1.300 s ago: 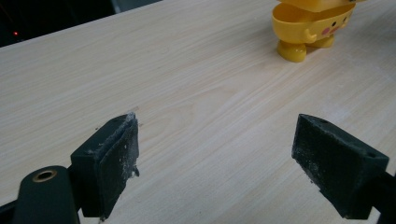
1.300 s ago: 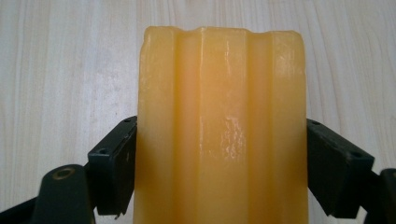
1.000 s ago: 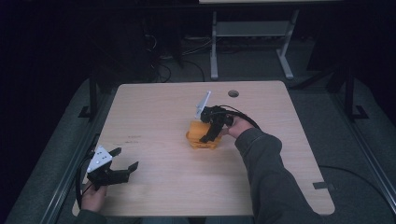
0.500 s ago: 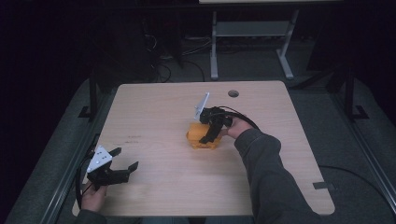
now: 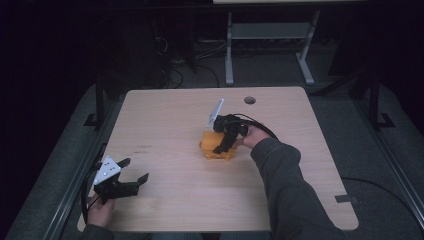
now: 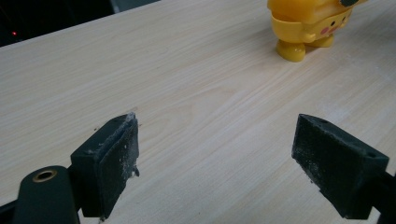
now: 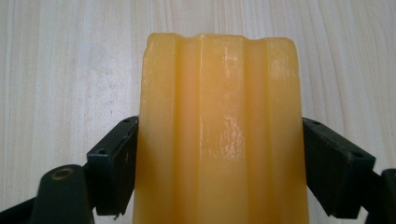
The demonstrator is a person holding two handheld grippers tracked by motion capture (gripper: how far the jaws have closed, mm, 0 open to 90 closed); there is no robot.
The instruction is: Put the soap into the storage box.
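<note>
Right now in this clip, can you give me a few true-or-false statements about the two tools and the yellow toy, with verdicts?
1. The right tool has its jaws on both sides of the yellow toy. True.
2. The left tool grips the yellow toy. False: its jaws stand wide apart over the bare table, with the toy farther off.
3. The yellow toy stands near the table's middle. True.
4. A blue cup sits beside the toy. False: nothing lies beside it.
5. The left tool is near the table's front left corner. True.
</note>
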